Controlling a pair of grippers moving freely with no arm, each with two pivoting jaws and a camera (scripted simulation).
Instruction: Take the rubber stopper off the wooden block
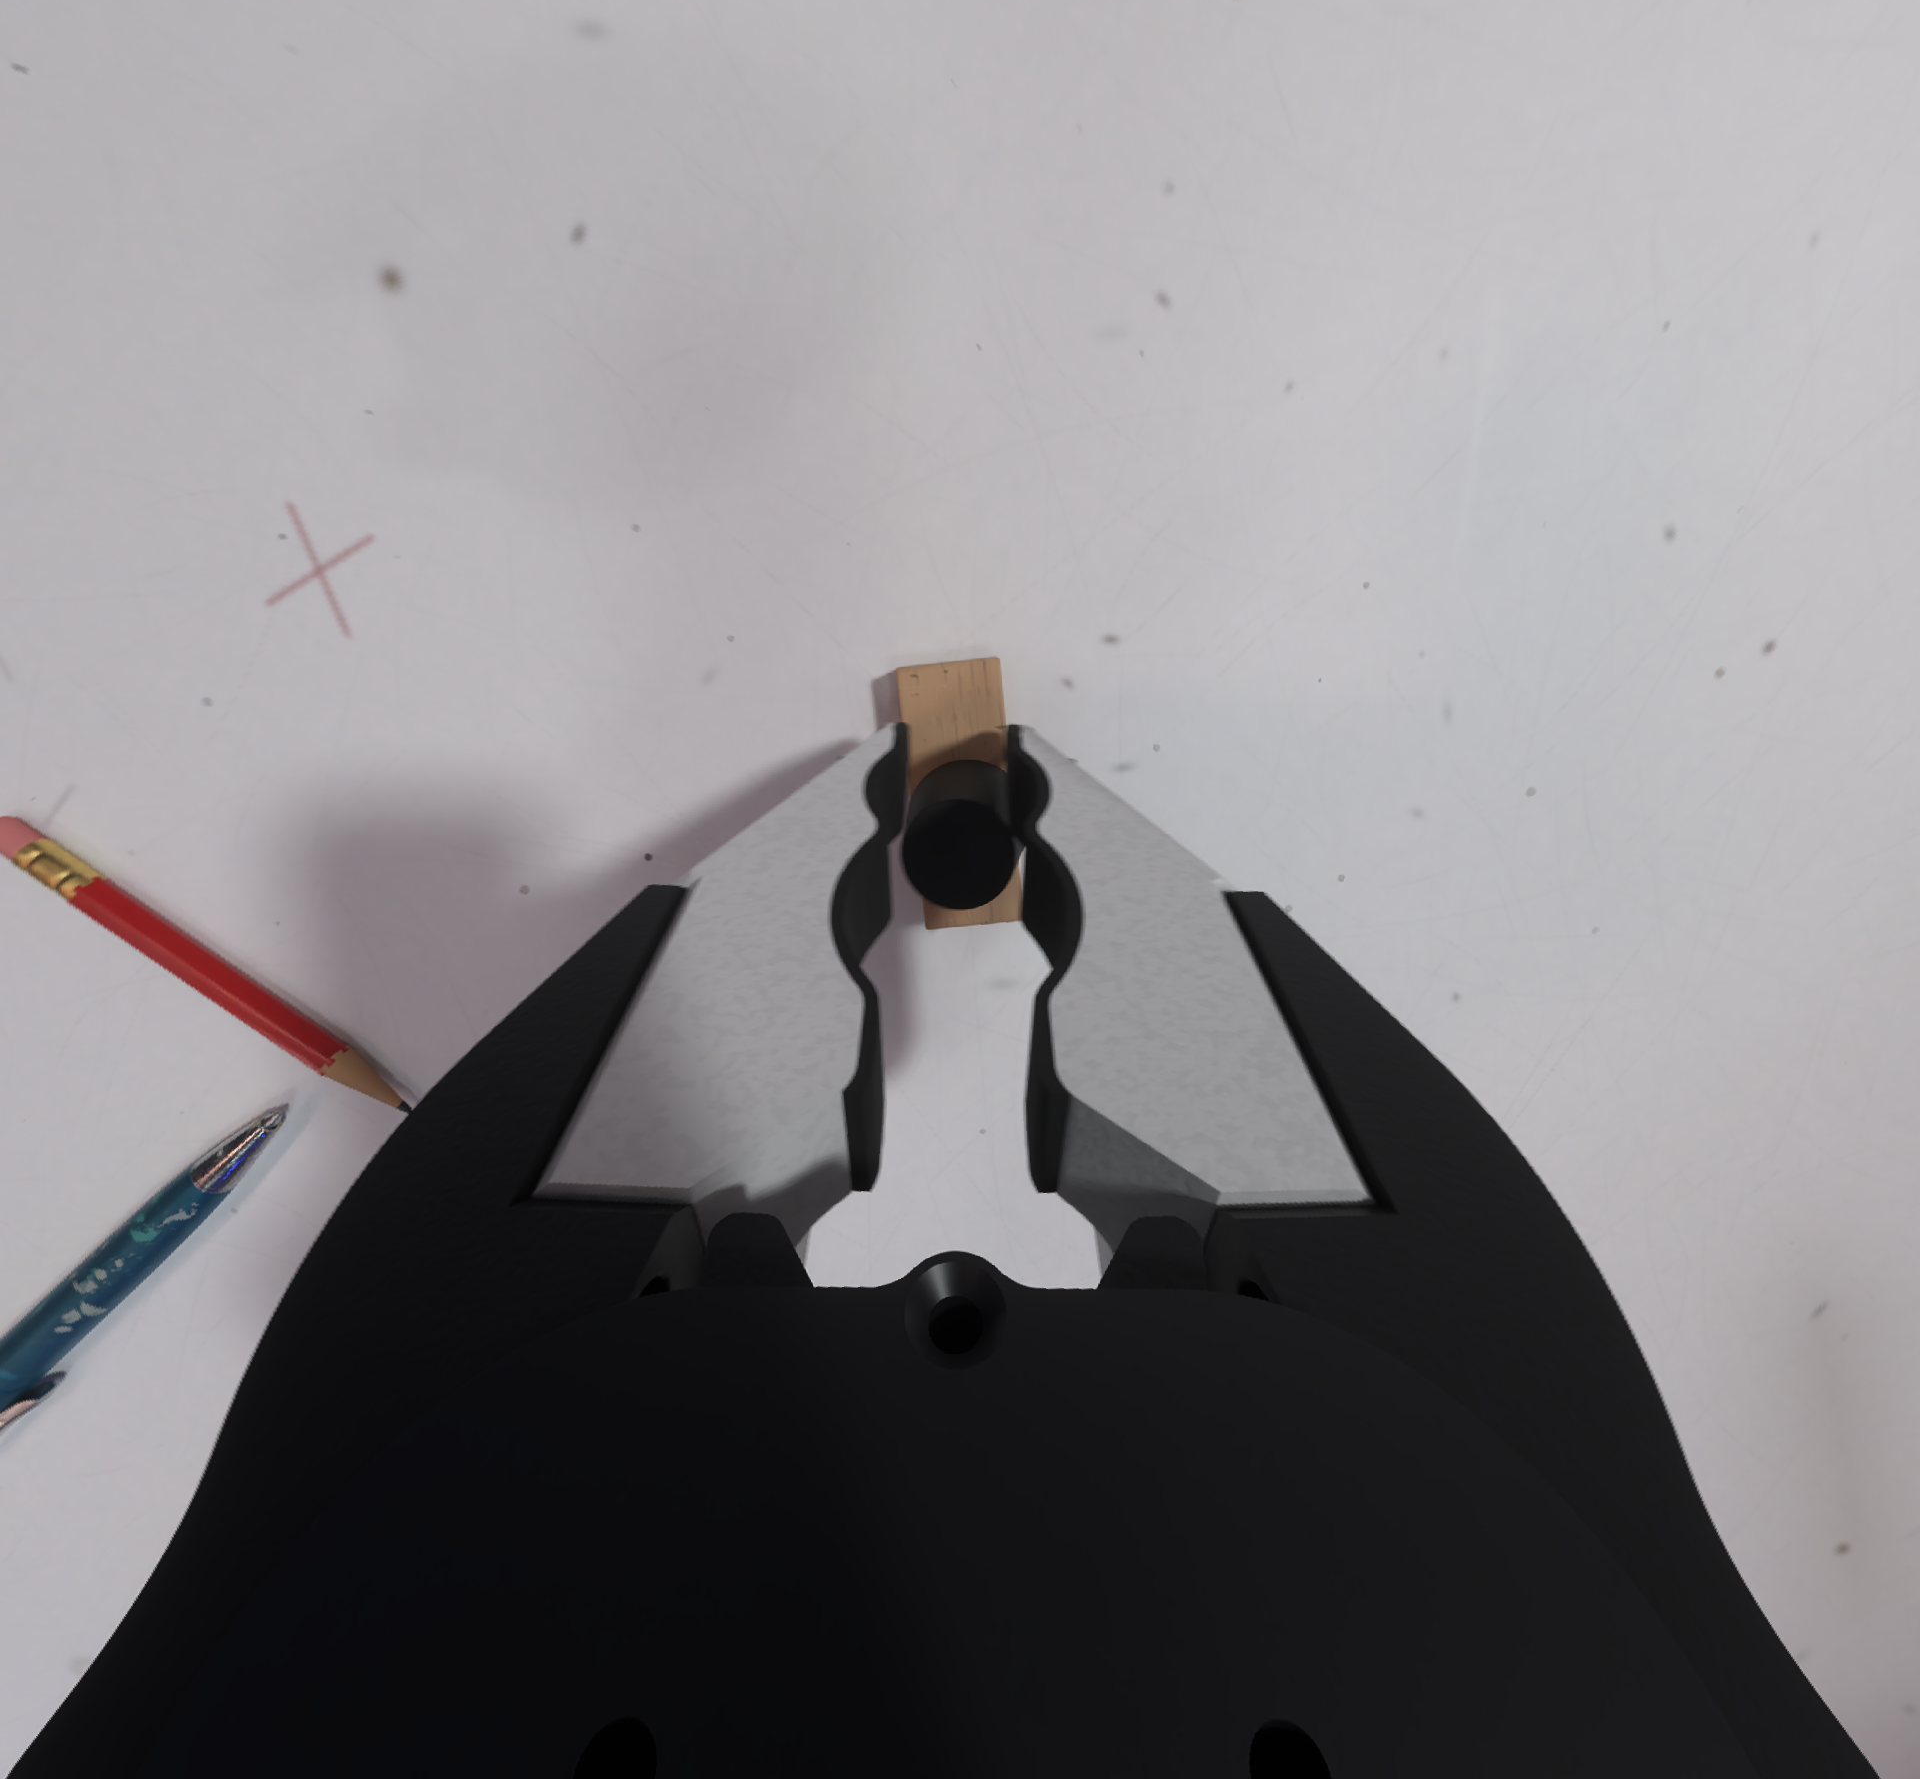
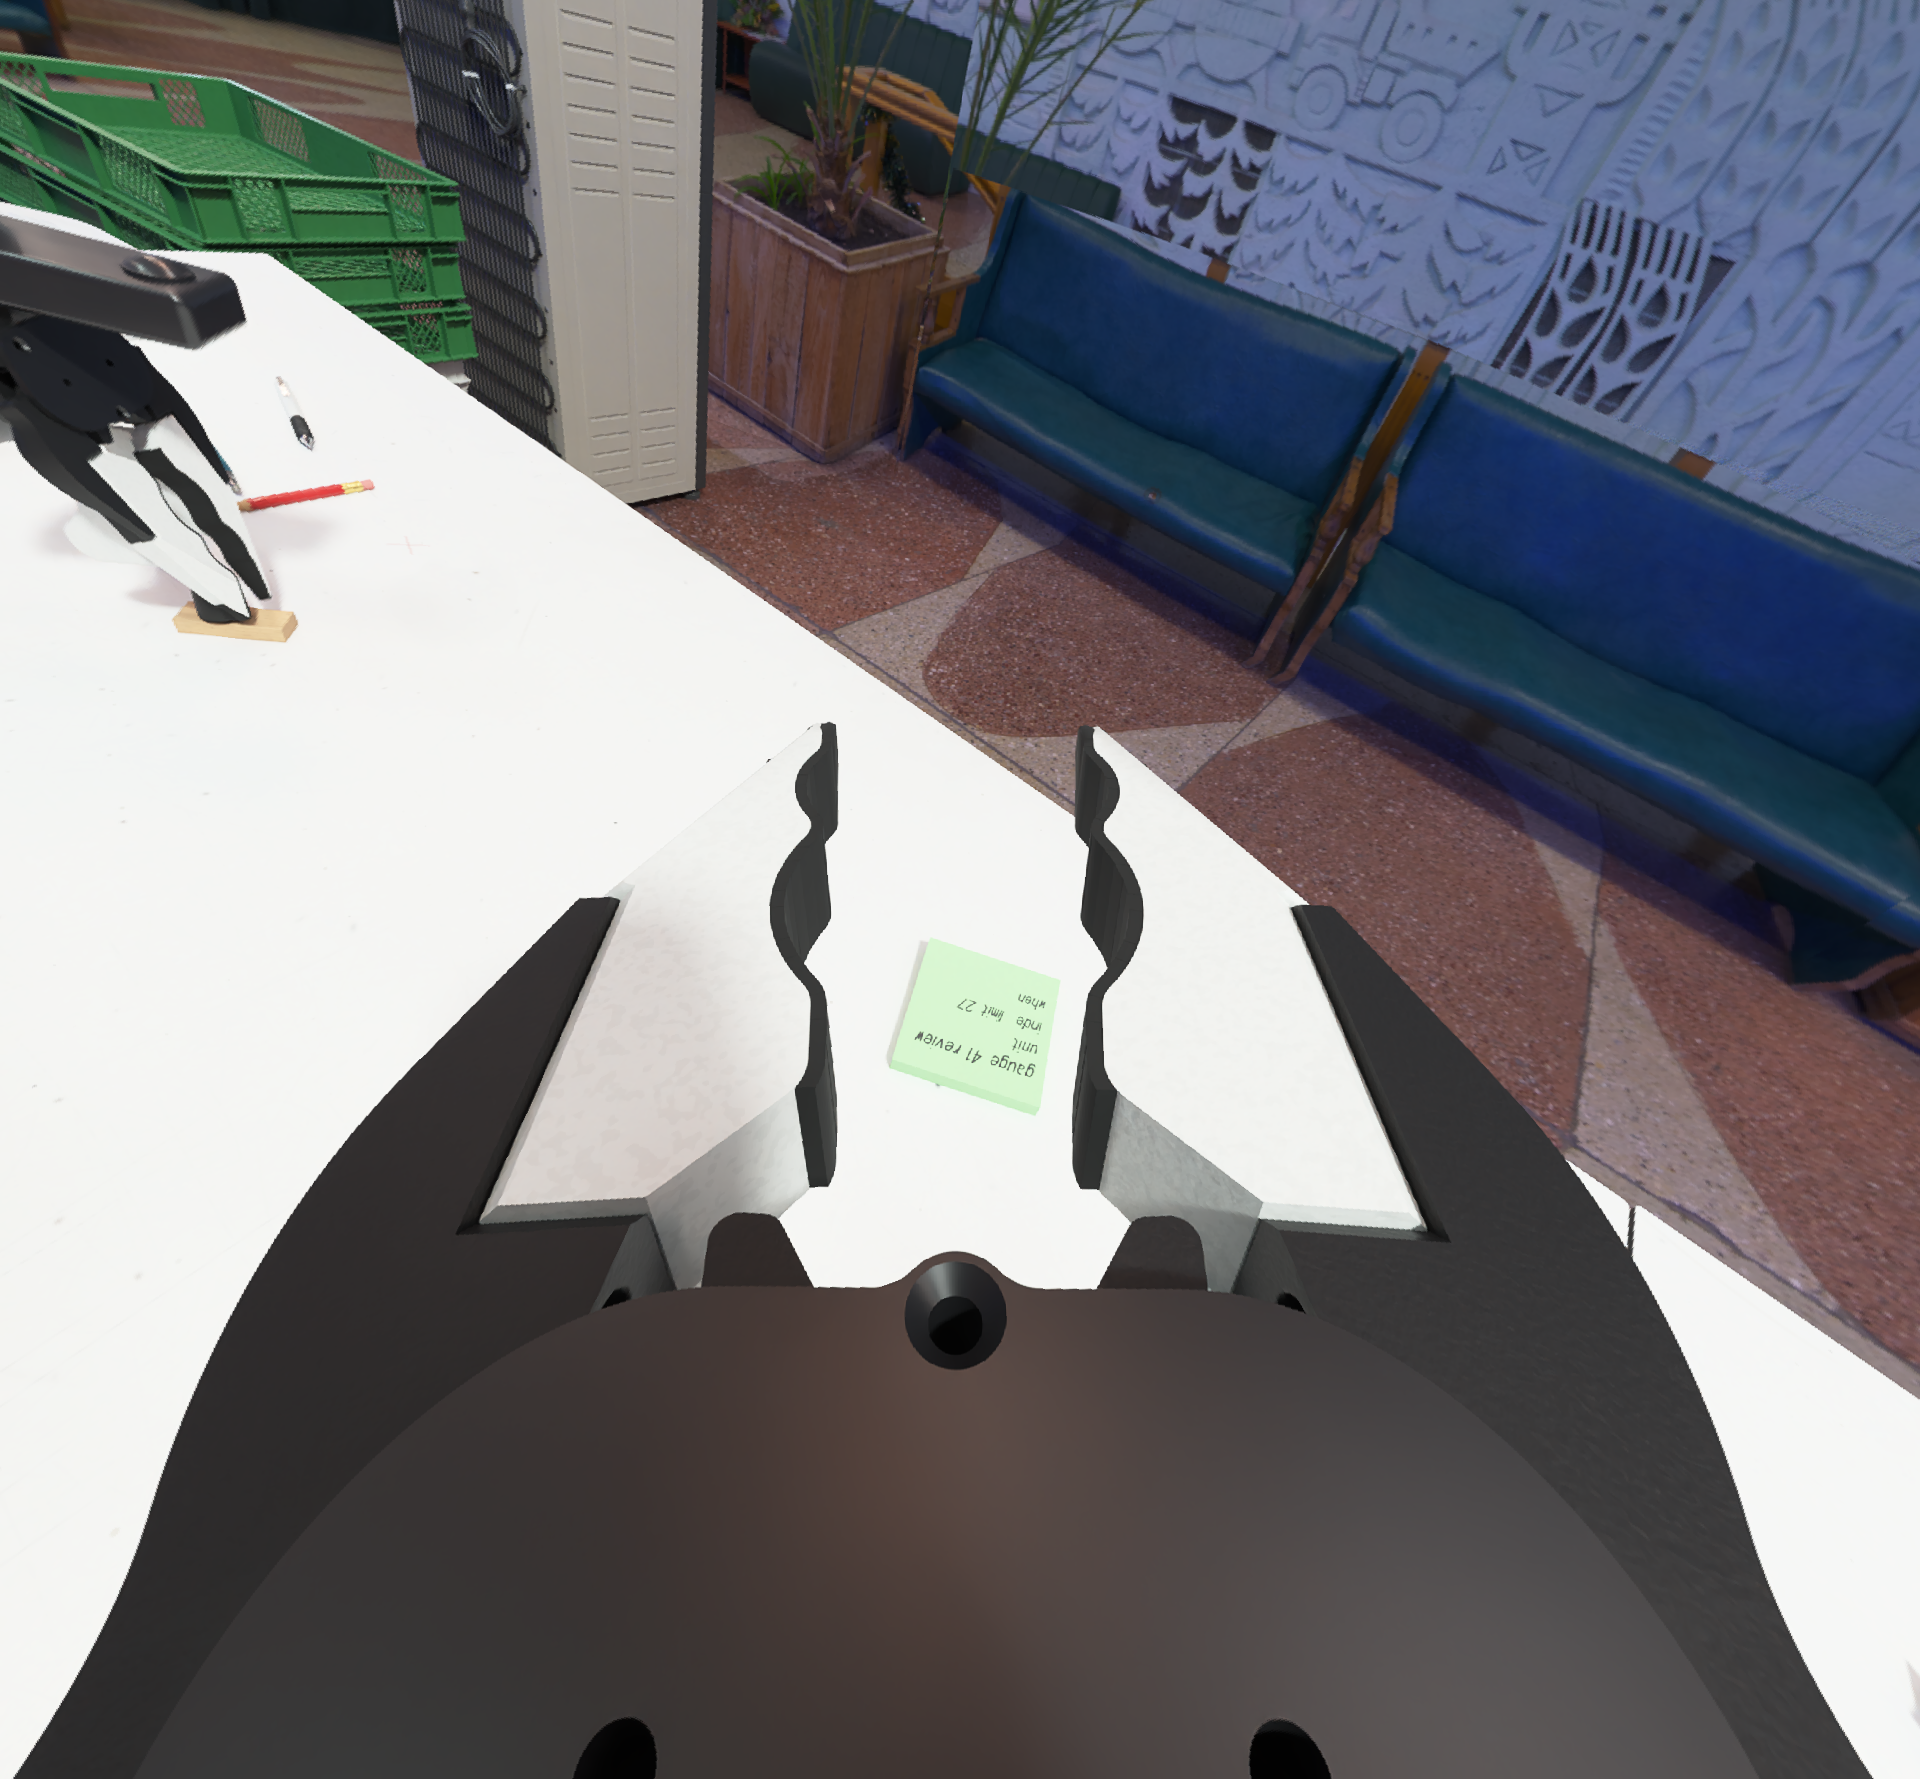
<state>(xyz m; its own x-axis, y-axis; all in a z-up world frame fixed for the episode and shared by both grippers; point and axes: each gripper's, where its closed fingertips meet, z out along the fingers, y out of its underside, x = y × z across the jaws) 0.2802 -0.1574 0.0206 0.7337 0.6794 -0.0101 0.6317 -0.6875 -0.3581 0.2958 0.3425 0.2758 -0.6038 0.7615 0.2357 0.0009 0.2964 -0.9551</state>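
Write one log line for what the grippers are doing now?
left gripper: shut on rubber stopper | stopper: on wooden block | right gripper: open, idle

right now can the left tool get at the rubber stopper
Probably yes. The left tool has its fingers either side of the black rubber stopper on the wooden block, with nothing between; whether they grip it yet is unclear.

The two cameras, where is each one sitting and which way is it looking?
Left wrist view: sits on the left gripper, looking down at the table; its fingers flank the black stopper on the wooden block.
Right wrist view: sits on the right gripper, looking across the table toward blue benches; its fingers are spread above a green note.
Both show the block, left gripper and red pencil.
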